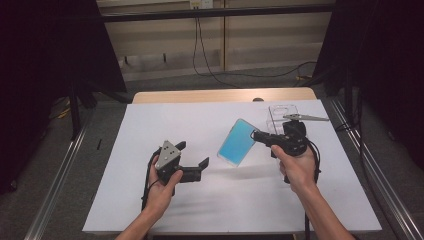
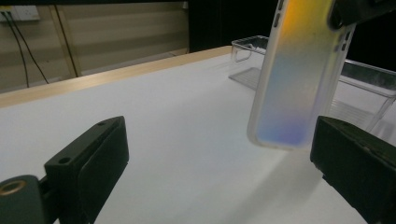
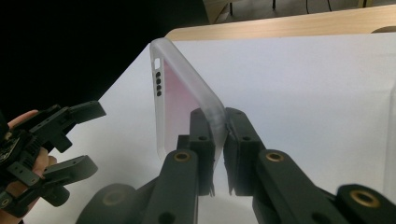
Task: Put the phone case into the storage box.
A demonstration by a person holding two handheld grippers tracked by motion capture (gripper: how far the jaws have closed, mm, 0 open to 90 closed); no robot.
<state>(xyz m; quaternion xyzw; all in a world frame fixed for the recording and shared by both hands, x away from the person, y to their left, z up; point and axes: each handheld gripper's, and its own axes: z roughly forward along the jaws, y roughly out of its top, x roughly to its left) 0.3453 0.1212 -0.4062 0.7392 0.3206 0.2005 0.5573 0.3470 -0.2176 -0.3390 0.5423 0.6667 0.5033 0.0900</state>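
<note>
A translucent phone case (image 1: 237, 142) with a blue-to-orange sheen hangs tilted above the white table (image 1: 165, 125), off the surface. My right gripper (image 1: 256, 136) is shut on its edge; the right gripper view has the frosted case (image 3: 180, 100) pinched between both pads. In the left gripper view the case (image 2: 299, 74) hangs ahead, slightly right of the gap between the jaws. My left gripper (image 1: 192, 157) stands open near the table's front left with nothing between its jaws, pointing toward the case.
A clear plastic tray (image 1: 280, 116) lies at the back right of the table, behind my right hand; in the left gripper view the tray (image 2: 364, 79) lies behind the case. The table's wooden back edge (image 1: 225, 95) runs beyond the white sheet.
</note>
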